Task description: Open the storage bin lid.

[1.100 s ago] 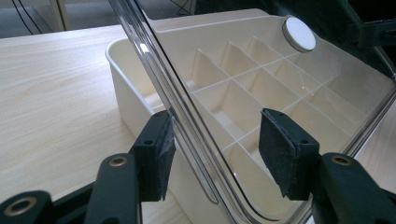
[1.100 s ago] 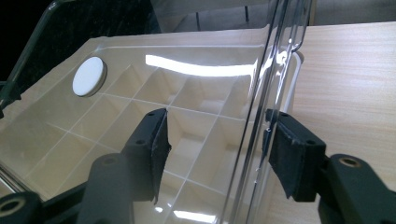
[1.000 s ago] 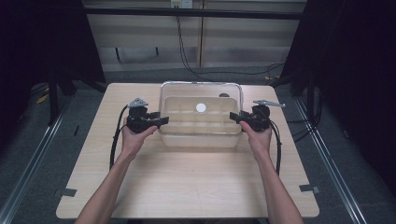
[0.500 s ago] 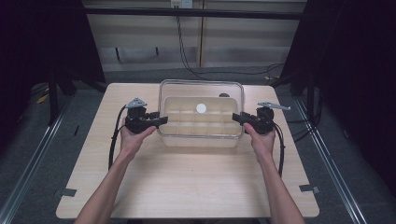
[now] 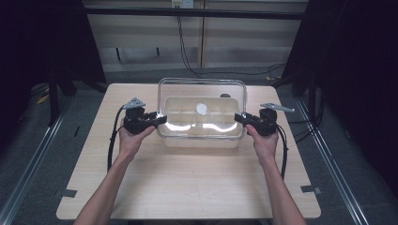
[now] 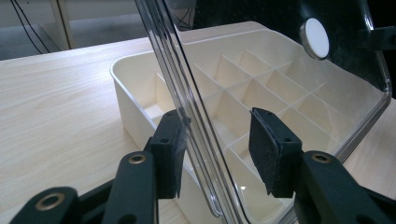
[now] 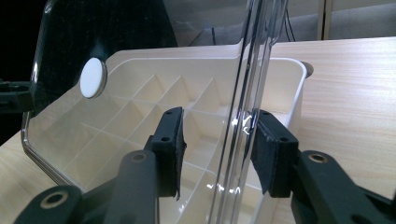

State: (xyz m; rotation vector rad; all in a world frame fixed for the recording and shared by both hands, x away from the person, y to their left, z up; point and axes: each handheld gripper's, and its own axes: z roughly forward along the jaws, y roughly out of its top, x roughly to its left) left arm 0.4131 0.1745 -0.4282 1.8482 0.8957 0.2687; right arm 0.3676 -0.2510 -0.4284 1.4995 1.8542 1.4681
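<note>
Clear lid (image 6: 196, 116), left gripper view: upper and lower ends cut off by the frame; whether the pads (image 6: 271, 154) of the left claw (image 6: 217, 154) press its edge cannot be told. Same lid in the right gripper view: both ends of its edge cut off. Divided tray (image 5: 201, 123), high view: compartments behind the lid blurred by glare, their contents indeterminate. Small dark object (image 5: 225, 95) beyond the tray: too small to identify. Tabletop (image 5: 187, 178): near edge cut off below the tray.

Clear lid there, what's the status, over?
Left gripper and right gripper open, jaws straddling the clear lid's side edges. Lid raised over divided box. Nothing in the way.
</note>
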